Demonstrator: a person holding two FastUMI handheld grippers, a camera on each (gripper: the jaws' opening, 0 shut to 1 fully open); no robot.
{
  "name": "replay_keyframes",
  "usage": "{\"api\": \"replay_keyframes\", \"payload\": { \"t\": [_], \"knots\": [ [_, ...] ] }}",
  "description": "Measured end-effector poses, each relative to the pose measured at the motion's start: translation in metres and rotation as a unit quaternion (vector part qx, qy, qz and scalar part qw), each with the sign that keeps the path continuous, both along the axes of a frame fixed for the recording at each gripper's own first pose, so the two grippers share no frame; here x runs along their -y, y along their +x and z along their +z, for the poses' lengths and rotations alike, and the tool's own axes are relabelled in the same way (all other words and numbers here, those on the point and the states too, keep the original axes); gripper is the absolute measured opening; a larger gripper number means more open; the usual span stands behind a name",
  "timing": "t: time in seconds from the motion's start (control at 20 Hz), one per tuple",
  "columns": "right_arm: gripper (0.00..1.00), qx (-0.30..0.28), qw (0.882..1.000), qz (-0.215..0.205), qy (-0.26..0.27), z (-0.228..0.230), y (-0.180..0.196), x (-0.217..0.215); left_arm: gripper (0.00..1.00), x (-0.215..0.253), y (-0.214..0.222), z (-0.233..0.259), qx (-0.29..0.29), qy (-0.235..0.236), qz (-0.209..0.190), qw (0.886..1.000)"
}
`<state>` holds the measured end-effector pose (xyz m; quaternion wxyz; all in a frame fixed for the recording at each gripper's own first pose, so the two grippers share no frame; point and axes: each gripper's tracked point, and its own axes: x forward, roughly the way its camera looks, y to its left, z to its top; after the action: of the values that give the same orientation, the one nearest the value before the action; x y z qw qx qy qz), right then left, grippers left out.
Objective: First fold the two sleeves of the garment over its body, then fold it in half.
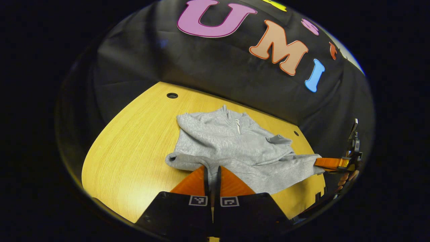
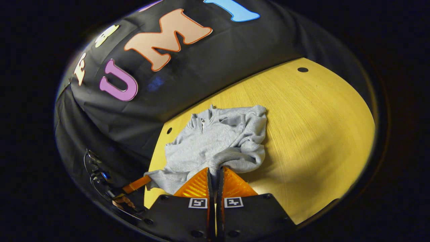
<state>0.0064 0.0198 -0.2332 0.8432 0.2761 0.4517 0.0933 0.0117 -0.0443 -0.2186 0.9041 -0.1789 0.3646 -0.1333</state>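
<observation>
Grey sweatshirt (image 1: pixel 231 148) lies crumpled mid-counter (image 1: pixel 134 148), collar toward the back edge, sleeves already over the body. Left tool (image 1: pixel 211 173) is pinched together on the hem at the near edge; right tool (image 2: pixel 215 174) likewise clamped on its hem corner. Risk: thin bite, so fabric may slip out mid-fold, or the sleeves may slide off. Left gripper view shows the right tool's fingers (image 1: pixel 331 163) on the hem corner; right gripper view shows bunching along the sweatshirt's far side.

A yellow wooden table (image 1: pixel 134 148) with small round holes (image 1: pixel 172 95) stands against black cloth wall (image 1: pixel 208 67).
</observation>
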Motion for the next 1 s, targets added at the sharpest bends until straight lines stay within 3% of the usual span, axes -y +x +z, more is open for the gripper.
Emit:
{"api": "replay_keyframes", "payload": {
  "t": [0.35,0.65,0.85,0.9,1.0],
  "knots": [
    [0.04,-0.033,0.996,-0.061,0.059,-0.009,0.061,0.004,0.0,-0.001,0.06,0.007,-0.004,-0.007,0.017,1.0],
    [0.02,-0.067,0.99,-0.091,0.089,-0.04,0.101,0.0,0.0,0.003,0.102,-0.026,-0.067,-0.027,0.054,0.996],
    [0.14,-0.099,0.984,-0.113,0.095,-0.072,0.119,0.003,0.0,0.003,0.12,-0.056,-0.124,-0.044,0.086,0.988],
    [0.12,-0.102,0.983,-0.117,0.102,-0.074,0.122,0.005,0.0,0.004,0.123,-0.061,-0.134,-0.05,0.095,0.985],
    [0.17,-0.103,0.979,-0.131,0.113,-0.083,0.133,0.001,0.06,0.0,0.129,-0.065,-0.146,-0.065,0.117,0.98]
  ]
}}
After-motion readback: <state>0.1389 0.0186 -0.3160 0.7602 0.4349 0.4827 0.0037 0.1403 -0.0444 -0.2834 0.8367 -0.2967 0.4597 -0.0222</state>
